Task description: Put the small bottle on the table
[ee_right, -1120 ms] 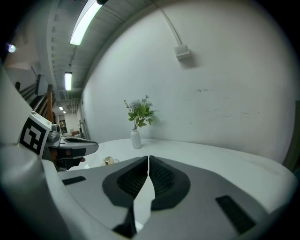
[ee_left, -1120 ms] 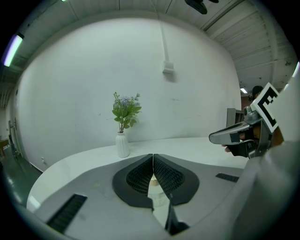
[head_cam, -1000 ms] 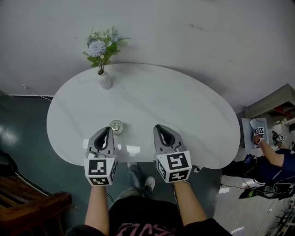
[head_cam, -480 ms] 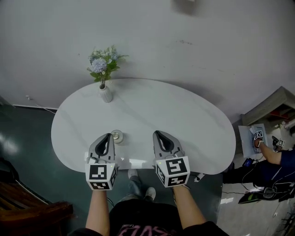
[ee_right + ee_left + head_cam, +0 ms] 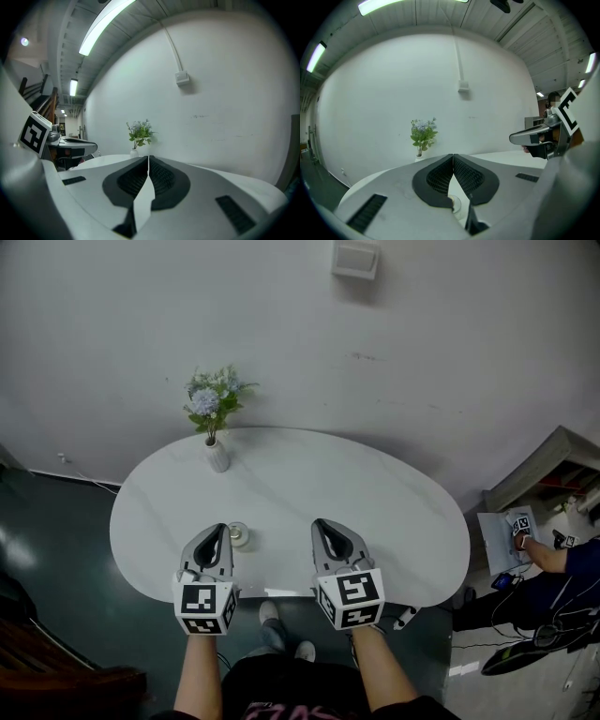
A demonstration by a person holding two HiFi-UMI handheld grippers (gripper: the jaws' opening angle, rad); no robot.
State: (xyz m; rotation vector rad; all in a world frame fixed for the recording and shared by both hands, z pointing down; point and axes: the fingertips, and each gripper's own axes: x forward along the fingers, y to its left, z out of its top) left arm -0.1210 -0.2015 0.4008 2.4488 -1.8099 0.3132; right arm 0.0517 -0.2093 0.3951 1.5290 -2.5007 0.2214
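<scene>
The small clear bottle (image 5: pixel 238 534) stands upright on the white oval table (image 5: pixel 394 512), near its front edge. My left gripper (image 5: pixel 221 528) hovers just left of it, shut, with nothing between its pads. In the left gripper view the bottle's top (image 5: pixel 453 205) shows just below the shut jaws (image 5: pixel 453 157). My right gripper (image 5: pixel 322 523) is over the table's front edge, also shut and empty; its jaws (image 5: pixel 148 158) meet at the tip in the right gripper view.
A white vase of blue flowers (image 5: pixel 216 454) stands at the table's far left edge. A wall box (image 5: pixel 355 258) is mounted above. A person (image 5: pixel 553 563) sits on the floor at the right with gear. Dark wooden furniture (image 5: pixel 56 685) sits at the lower left.
The view has pulled back and up: the table looks smaller and the wall box has come into sight. Both grippers stay shut near the front edge; the bottle has not moved.
</scene>
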